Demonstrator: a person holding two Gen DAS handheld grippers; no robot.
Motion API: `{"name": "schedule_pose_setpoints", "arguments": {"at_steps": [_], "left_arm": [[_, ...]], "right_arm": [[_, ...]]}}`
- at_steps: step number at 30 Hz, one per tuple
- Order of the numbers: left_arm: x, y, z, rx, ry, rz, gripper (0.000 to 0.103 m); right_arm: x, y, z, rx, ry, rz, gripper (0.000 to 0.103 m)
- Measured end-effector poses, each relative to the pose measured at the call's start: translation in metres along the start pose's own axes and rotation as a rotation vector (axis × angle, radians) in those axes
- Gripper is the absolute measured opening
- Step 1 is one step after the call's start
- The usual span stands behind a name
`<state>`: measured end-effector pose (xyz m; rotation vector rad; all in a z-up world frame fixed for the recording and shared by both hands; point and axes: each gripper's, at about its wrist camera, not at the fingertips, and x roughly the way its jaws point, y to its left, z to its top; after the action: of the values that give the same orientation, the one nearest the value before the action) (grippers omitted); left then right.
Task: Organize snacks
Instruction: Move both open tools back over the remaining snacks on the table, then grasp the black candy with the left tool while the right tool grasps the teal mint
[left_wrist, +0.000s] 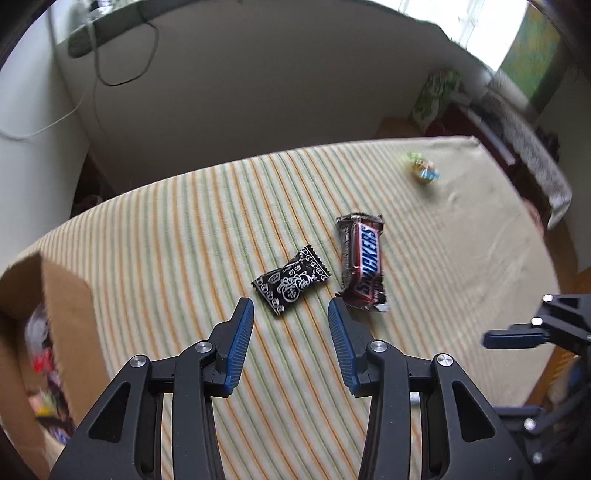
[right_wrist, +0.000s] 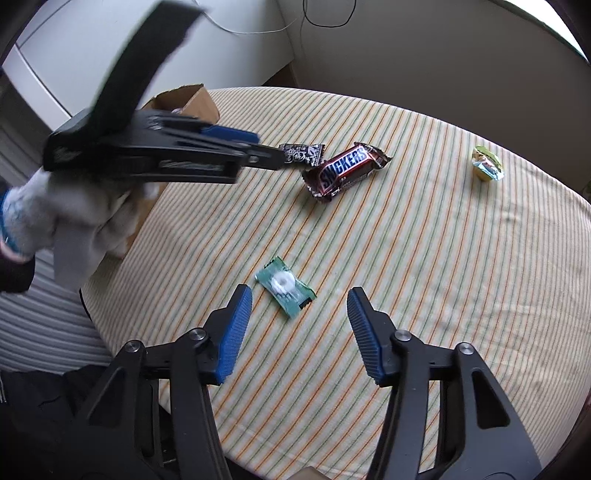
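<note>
My left gripper (left_wrist: 291, 314) is open and empty, just short of a black candy wrapper with white print (left_wrist: 291, 284). A Snickers bar (left_wrist: 364, 260) lies to its right, and a small yellow-green candy (left_wrist: 423, 168) sits far back right. My right gripper (right_wrist: 300, 301) is open and empty, just short of a green mint packet (right_wrist: 286, 287). In the right wrist view the left gripper (right_wrist: 258, 151) reaches over the black wrapper (right_wrist: 303, 153), next to the Snickers bar (right_wrist: 345, 170) and the small candy (right_wrist: 487, 164).
An open cardboard box (left_wrist: 66, 291) with several snacks inside stands at the table's left edge; it also shows in the right wrist view (right_wrist: 195, 101). The striped tablecloth (left_wrist: 166, 229) covers a round table. Walls and cables lie behind. The right gripper (left_wrist: 517, 338) shows at the left wrist view's right edge.
</note>
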<state>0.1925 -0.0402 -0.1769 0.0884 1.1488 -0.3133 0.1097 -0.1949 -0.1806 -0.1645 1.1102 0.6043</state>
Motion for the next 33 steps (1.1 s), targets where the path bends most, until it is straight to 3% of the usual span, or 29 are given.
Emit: {"name": "schedule_pose_setpoints", "arguments": {"at_steps": [4,11,33], "left_arm": [[0.015,-0.007,0.005,0.077,0.031,0.046,0.04],[0.025,-0.009,0.012,0.101,0.051,0.061,0.041],[0.042,-0.038,0.036,0.261,0.067,0.004,0.041]], "right_arm": [[0.004,-0.002,-0.003,-0.021,0.003,-0.002,0.056],[0.018,-0.004,0.0,-0.041,0.039,0.022,0.056],[0.054,0.016,0.011,-0.163,0.079,0.01,0.056]]}}
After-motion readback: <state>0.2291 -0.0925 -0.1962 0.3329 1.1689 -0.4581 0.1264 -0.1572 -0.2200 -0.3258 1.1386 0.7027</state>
